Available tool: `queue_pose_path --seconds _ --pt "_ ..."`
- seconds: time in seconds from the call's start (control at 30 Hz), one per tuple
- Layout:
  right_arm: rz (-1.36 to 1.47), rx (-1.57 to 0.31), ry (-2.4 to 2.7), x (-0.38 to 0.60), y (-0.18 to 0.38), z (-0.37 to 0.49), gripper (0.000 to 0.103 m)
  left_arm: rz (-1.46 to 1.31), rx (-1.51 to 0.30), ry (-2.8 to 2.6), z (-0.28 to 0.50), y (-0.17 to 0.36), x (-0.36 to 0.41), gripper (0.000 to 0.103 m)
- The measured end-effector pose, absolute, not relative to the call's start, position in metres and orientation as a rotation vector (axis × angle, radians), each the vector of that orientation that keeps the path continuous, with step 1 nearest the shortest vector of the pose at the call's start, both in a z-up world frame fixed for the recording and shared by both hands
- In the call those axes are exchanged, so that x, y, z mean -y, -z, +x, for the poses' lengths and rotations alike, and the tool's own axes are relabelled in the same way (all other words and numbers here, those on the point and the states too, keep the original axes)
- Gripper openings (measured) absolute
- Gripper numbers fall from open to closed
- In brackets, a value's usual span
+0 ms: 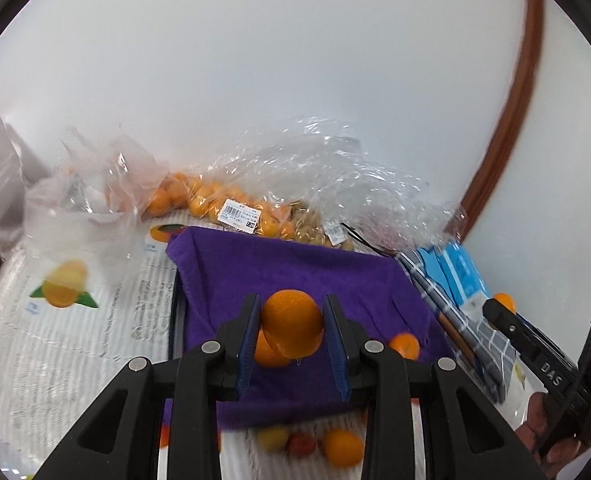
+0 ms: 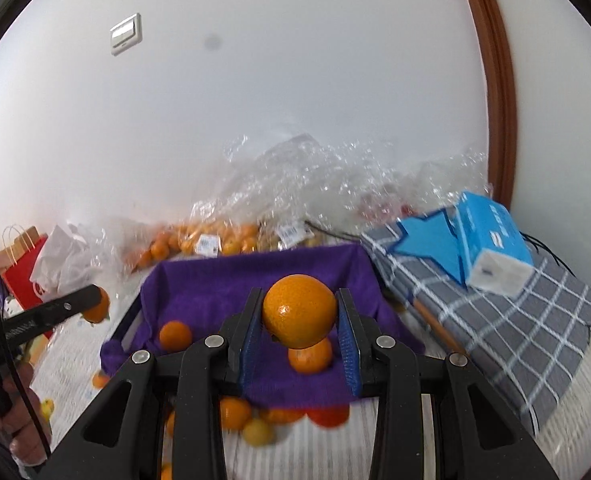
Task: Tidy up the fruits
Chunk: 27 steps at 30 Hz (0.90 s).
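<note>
Orange fruit (image 1: 292, 322) sits clamped in each gripper above the purple cloth (image 1: 295, 272).

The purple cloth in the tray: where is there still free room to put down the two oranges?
The purple cloth is bare at the back, near the bagged oranges, and between the two loose oranges already lying on it. The table in front of it is crowded with fruit.
</note>
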State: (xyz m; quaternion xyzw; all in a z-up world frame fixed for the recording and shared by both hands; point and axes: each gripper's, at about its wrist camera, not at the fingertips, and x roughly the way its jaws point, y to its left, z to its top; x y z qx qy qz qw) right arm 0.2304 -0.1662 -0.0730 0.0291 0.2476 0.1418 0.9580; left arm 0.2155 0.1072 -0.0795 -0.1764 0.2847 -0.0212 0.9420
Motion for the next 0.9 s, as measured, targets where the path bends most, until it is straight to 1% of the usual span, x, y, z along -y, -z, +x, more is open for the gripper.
queue_pose_path --seconds 0.13,0.33,0.43,0.57,0.73,0.9 --pt "0.051 -0.497 -0.304 0.161 0.072 0.255 0.035 -0.410 -0.593 0.034 0.235 0.094 -0.110 0.030" --pt "0.064 -0.485 -0.311 0.167 0.089 0.273 0.035 -0.383 -0.586 0.001 0.243 0.116 -0.112 0.030" --pt "0.069 -0.538 -0.304 0.173 0.106 0.283 0.035 -0.390 -0.575 -0.014 0.246 0.124 -0.119 0.030" --pt "0.013 -0.536 -0.272 0.177 0.112 0.287 0.035 -0.417 -0.549 -0.073 0.247 0.130 -0.133 0.030" --pt "0.033 -0.567 -0.261 0.183 0.122 0.296 0.035 -0.466 -0.584 -0.071 0.257 0.139 -0.140 0.030" --pt "0.039 -0.628 -0.255 0.180 0.140 0.309 0.035 -0.455 -0.598 -0.069 0.259 0.142 -0.136 0.030"
